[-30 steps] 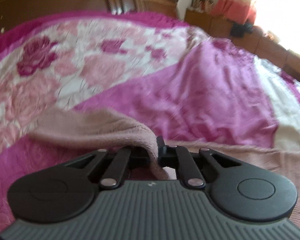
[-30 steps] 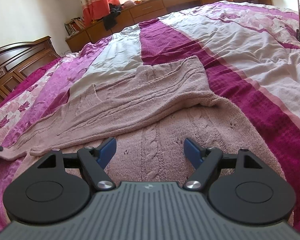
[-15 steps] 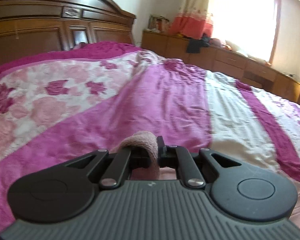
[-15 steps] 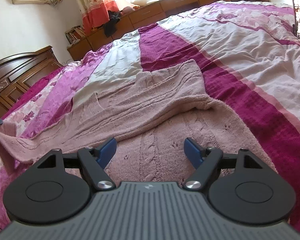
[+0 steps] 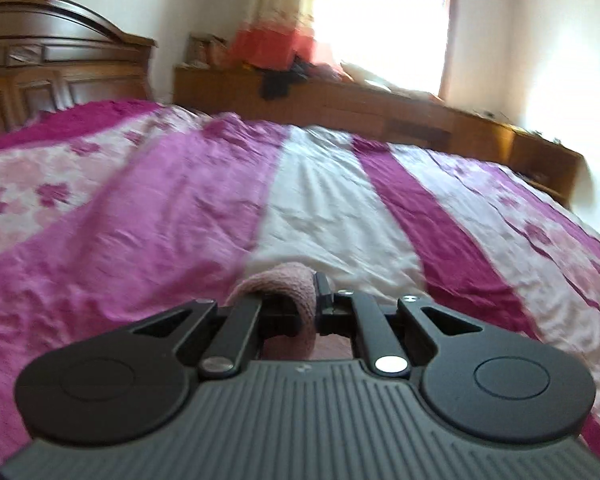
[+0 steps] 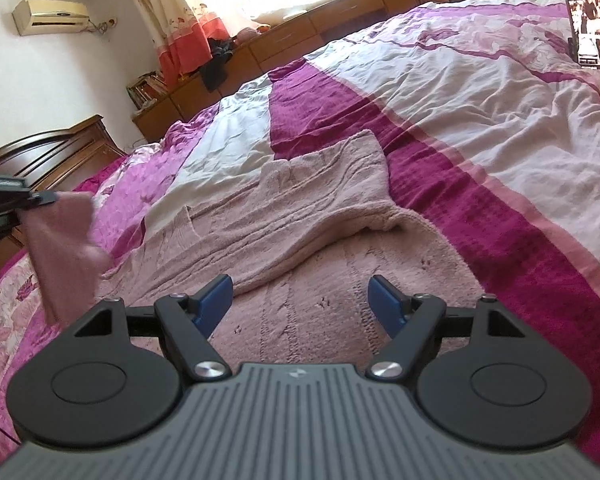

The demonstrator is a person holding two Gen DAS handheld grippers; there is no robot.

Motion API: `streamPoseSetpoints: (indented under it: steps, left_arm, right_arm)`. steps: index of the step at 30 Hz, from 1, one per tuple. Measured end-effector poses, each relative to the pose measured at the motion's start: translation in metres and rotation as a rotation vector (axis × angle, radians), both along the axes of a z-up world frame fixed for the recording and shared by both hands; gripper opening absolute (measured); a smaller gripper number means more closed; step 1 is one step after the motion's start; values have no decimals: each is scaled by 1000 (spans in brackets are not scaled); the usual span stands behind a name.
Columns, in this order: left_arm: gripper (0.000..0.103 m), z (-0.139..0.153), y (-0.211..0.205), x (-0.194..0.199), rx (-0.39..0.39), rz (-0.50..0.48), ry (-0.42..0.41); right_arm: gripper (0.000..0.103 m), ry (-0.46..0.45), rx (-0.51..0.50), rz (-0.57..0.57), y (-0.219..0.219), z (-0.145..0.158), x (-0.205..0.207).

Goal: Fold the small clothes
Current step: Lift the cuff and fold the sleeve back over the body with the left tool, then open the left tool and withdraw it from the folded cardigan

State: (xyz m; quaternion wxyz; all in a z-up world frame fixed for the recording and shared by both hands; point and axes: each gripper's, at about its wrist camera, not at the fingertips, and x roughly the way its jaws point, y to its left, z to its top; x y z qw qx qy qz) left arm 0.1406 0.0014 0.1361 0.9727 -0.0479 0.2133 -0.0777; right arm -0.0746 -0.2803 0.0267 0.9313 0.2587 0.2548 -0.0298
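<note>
A home bedroom — wide bed [image 6: 480, 92] under a pink-and-magenta quilt, carved wooden headboard [image 5: 52, 68] at its far edge, low wooden cabinets [image 5: 380, 112] beneath a curtained window [image 5: 376, 20], wall air conditioner [image 6: 50, 16] above.

Bright daylight from the far window [image 5: 380, 28], blown out to white in both views. Glare washing the right wall and pale bands of the bedspread [image 6: 480, 92]. Left wrist view soft throughout with motion blur, strongest on far furniture. Right wrist view sharp at centre, blurred at left on the lifted sweater [image 6: 60, 248]. Fisheye bending at edges; dark vignette in corners. Soft, shallow shadows in fabric creases.
</note>
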Motion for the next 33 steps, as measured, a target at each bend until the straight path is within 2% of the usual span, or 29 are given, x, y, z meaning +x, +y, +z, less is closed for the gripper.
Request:
streamPoseSetpoints:
  steps: [3, 8, 15, 17, 19, 22, 33]
  left_arm:
    - [8, -18, -26, -1, 9, -52, 41]
    - [8, -58, -60, -3, 77, -128, 121]
    - [10, -100, -78, -7, 125, -220, 251]
    - [14, -108, -81, -8, 137, -239, 284]
    - [32, -111, -82, -11, 139, -247, 303]
    - [45, -112, -82, -18, 142, -261, 299]
    - [46, -92, -63, -40, 144, -232, 319]
  right_arm:
    - [80, -7, 3, -7, -4, 0, -3]
    - [80, -9, 17, -23, -12, -2, -5]
    - [80, -5, 32, -36, -17, -7, -6]
    - [80, -5, 34, -35, -17, -8, -6]
    - [80, -6, 38, -36, -18, -9, -7]
    - [80, -7, 42, -36, -19, -9, -7]
    - [80, -13, 56, -45, -22, -9, -9]
